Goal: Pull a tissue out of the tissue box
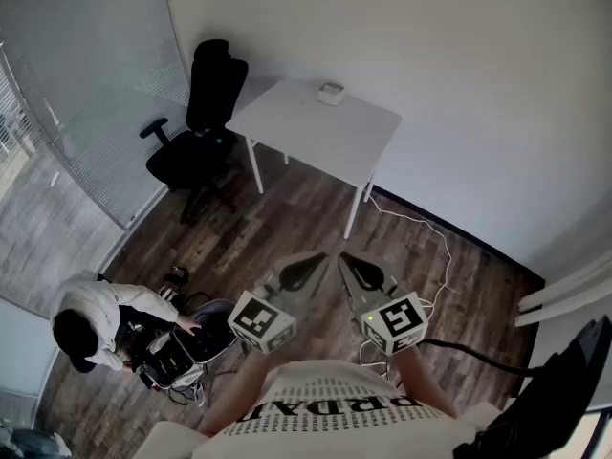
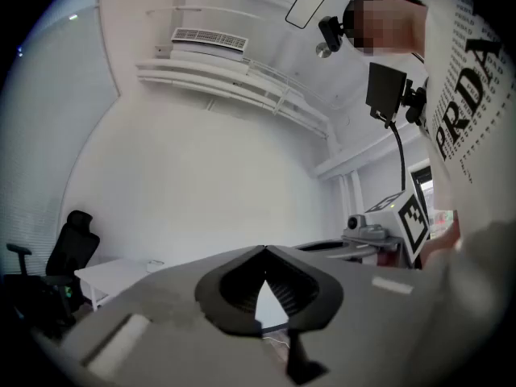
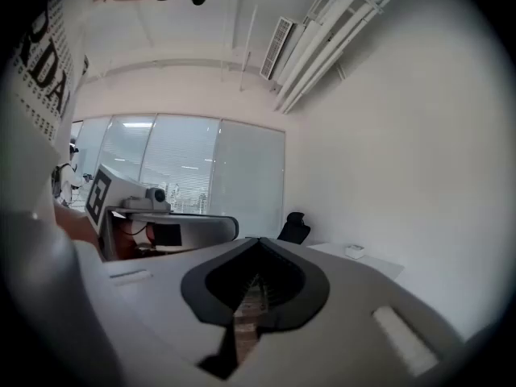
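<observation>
A small white tissue box (image 1: 330,93) sits at the far edge of a white table (image 1: 320,132) across the room. It shows as a tiny pale shape in the left gripper view (image 2: 154,264) and in the right gripper view (image 3: 353,251). My left gripper (image 1: 320,256) and right gripper (image 1: 342,256) are held side by side close to my body, over the wooden floor and well short of the table. Both point toward the table. In each gripper view the jaws meet at the tips, left gripper (image 2: 264,248) and right gripper (image 3: 258,239), with nothing between them.
A black office chair (image 1: 206,122) stands left of the table. A person (image 1: 91,328) crouches over equipment on the floor at lower left. A white cable (image 1: 430,232) runs across the wooden floor right of the table. A glass wall with blinds (image 1: 67,113) lines the left side.
</observation>
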The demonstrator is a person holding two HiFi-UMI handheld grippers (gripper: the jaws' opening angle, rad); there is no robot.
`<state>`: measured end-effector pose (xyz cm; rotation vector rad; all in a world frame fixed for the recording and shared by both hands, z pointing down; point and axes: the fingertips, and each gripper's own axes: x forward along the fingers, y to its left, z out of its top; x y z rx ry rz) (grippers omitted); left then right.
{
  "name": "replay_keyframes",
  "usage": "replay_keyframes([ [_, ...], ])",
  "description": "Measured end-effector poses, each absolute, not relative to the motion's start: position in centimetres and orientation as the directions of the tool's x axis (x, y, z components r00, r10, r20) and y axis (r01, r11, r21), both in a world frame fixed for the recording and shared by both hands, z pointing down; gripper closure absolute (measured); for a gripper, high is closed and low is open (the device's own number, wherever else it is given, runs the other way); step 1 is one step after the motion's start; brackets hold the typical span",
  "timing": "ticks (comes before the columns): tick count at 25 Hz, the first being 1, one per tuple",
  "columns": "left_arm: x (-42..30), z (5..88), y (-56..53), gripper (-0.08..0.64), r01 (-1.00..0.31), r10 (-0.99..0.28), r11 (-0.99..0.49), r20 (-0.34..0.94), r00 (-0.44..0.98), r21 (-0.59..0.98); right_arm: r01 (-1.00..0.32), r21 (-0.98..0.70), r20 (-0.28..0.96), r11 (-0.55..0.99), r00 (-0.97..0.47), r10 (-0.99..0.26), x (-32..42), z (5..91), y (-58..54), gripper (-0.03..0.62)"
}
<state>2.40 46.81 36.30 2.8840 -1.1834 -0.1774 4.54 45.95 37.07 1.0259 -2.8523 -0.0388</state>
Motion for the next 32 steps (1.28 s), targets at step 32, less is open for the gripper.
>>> replay_keyframes([
  [32, 0.2, 37.3, 50.8, 0.558, -0.662, -0.662, -0.749, -0.099, 0.743, 0.043, -0.661, -0.013, 0.041, 0.751, -0.75, -0.66, 1.9, 37.5, 49.7, 0.583],
])
